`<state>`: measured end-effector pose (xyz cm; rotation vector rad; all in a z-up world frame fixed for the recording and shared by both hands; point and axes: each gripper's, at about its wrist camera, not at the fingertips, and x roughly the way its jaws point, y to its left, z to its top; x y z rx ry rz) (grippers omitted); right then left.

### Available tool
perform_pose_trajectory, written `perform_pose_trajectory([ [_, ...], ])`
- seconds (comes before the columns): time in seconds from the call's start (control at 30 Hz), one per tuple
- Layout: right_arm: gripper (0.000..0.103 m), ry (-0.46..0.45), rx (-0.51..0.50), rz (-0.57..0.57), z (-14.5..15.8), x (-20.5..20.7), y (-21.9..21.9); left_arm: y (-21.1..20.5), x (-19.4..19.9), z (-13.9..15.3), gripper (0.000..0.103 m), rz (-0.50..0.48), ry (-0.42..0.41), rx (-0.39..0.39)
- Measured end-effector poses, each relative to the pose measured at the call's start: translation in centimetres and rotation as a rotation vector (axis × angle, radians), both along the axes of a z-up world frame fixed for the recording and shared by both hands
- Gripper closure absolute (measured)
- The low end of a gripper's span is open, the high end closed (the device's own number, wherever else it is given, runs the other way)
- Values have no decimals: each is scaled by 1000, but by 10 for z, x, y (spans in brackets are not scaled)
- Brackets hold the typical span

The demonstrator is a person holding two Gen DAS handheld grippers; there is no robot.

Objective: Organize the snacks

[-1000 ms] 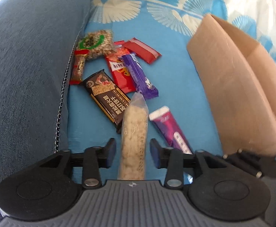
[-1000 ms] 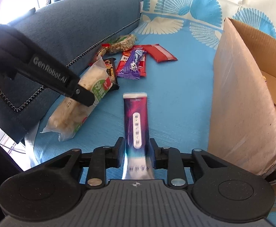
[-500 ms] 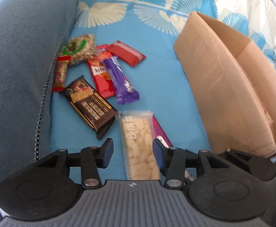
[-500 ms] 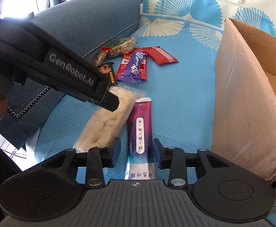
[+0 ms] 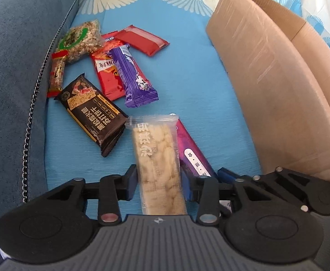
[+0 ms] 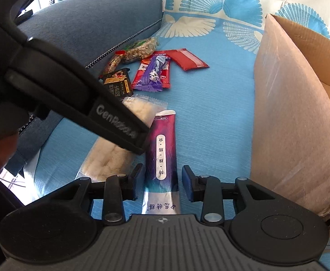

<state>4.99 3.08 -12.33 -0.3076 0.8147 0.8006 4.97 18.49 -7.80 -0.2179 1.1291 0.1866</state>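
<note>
A clear plastic packet of pale puffed-rice cake [image 5: 158, 164], printed with grey characters, lies lengthwise between the released fingers of the left tongs [image 5: 159, 186], which stand apart on either side of it. Just right of it, touching, lies a long purple and magenta sachet with a white label strip [image 6: 163, 151]; the right tongs [image 6: 161, 184] straddle its silver near end, spread wide and not pinching it. Farther off sit a black biscuit pack [image 5: 92, 115], a purple wafer bar [image 5: 133, 74] across a red wrapper [image 5: 106, 76], a red bar [image 5: 142, 40], a nut cluster bag [image 5: 80, 40] and a small red-ended stick [image 5: 56, 76]. All rest on a blue sheet with white fan prints [image 5: 187, 79], a blue-grey sofa arm [image 5: 18, 56] on the left and an open brown cardboard box [image 5: 273, 85] on the right.
</note>
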Motion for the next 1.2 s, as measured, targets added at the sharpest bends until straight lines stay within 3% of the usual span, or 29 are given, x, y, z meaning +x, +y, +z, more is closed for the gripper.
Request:
perform_pose_trajectory([
  [0.27,77,-66,23,5,7,-5,-2,21,-28,23,63,107,-137,21],
  [0.37,77,-57,0,6,5,-5,-2,26,-26,20,63,138,-76,34],
  [0.57,72,-21,-10,0,2,-2,1,18,-15,7,63,78,24,53],
  [1.2,72,-33,-5,4,-5,5,10,22,-3,-2,62,86,52,20],
])
